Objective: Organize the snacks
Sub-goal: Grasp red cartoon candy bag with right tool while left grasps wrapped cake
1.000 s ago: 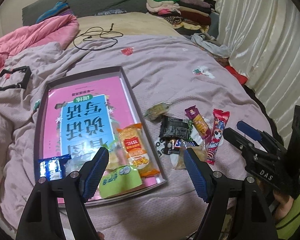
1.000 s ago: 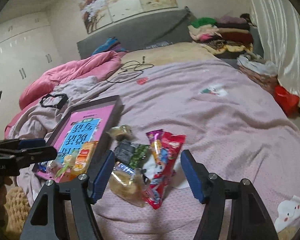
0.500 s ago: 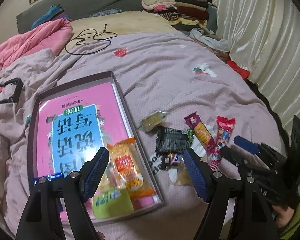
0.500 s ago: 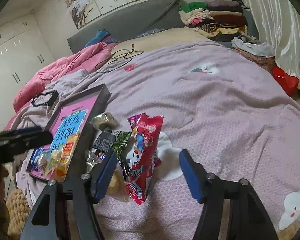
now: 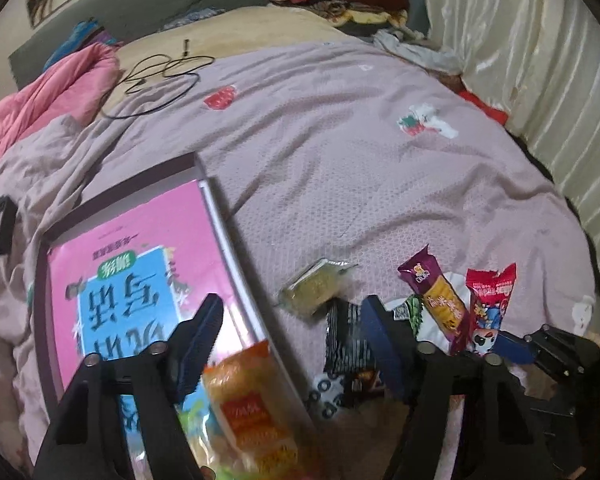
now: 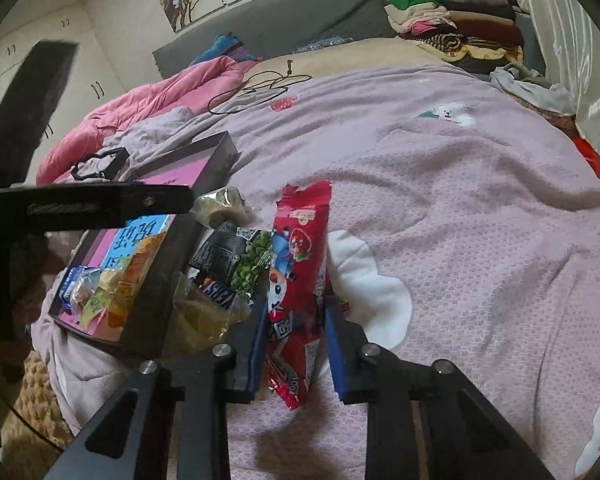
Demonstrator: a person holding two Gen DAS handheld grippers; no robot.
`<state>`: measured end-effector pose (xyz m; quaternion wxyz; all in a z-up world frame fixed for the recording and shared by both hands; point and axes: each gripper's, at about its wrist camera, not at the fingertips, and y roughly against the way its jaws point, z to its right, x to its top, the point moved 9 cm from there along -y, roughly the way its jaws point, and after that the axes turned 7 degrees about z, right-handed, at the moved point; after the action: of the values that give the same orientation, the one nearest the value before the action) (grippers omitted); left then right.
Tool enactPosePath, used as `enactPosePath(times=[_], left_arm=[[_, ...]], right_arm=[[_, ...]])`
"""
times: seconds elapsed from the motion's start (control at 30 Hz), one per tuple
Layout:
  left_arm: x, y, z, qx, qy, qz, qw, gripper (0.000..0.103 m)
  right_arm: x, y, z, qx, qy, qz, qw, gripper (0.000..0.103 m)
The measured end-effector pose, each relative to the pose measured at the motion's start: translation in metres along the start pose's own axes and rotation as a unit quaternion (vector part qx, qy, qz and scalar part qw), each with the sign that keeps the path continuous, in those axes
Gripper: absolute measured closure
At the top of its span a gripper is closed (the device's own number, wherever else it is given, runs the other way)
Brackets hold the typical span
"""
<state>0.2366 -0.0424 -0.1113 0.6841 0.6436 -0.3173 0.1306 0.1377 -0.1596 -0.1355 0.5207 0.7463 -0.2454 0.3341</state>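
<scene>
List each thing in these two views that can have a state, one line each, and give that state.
Left gripper: open, holding nothing, above the tray's edge.
Right gripper: fingers narrowed around the red strawberry snack packet; a firm grip cannot be confirmed.
Dark rectangular tray: open-topped, pink book and some snacks inside.
Orange snack packet: sealed, lying in the tray.
Purple-and-yellow snack stick: sealed, lying on the bedspread.
Black charging cable: loose, unplugged at the visible end.

Just left of the right tongs (image 6: pixel 294 360), a blue bar wrapper (image 6: pixel 216 292) shows the letters "KERS", while the pink book (image 5: pixel 140 276) behind the left tongs (image 5: pixel 292 344) carries large Chinese characters seen upside down.
</scene>
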Motion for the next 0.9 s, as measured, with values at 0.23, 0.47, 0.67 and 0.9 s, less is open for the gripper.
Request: enactPosePath(times=[0.23, 0.47, 0.67, 0.9], left_arm=[[0.004, -0.019, 0.017, 0.008, -0.077, -0.013, 0.9969, 0.046], [0.004, -0.037, 0.019, 0.001, -0.102, -0.039, 0.9941, 0.054], [0.001, -0.051, 0.023, -0.022, -0.106, -0.064, 0.992, 0.055], [-0.003, -0.064, 0.02, -0.024, -0.067, -0.081, 0.9942, 0.068]], right_arm=[[0.001, -0.005, 0.005, 0.005, -0.008, -0.001, 1.0, 0.076], [0.003, -0.007, 0.012, 0.024, -0.034, -0.002, 0.999, 0.08], [0.004, -0.007, 0.019, 0.041, -0.064, -0.003, 0.997, 0.084], [0.009, -0.001, 0.017, 0.053, -0.067, 0.011, 0.996, 0.087]])
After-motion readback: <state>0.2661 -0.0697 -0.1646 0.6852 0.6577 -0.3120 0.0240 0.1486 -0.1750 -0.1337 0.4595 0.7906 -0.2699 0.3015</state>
